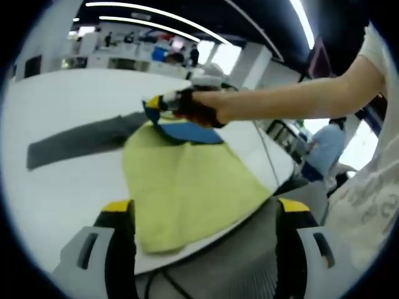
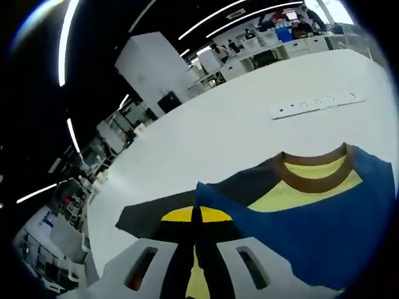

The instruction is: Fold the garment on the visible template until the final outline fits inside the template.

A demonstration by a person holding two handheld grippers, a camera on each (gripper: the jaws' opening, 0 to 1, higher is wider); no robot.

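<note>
A yellow-green garment [image 1: 187, 187] with a blue yoke [image 1: 187, 132] and a grey sleeve [image 1: 75, 140] lies on the white table [image 1: 62, 99]; its lower hem reaches the near edge. My left gripper [image 1: 206, 215] hovers open over that hem, jaws wide apart and holding nothing. A hand holds my right gripper [image 1: 154, 104] at the garment's shoulder. In the right gripper view, the right gripper [image 2: 196, 218] is shut on the edge of the blue cloth [image 2: 336, 218], beside the brown collar [image 2: 312, 180] and the grey sleeve [image 2: 143, 215].
A white power strip [image 2: 318, 103] lies on the table [image 2: 249, 131] beyond the collar. The table's near edge [image 1: 206, 246] runs just under the hem, with cables below it. A person [image 1: 324, 149] sits off to the right. Desks and shelves stand far behind.
</note>
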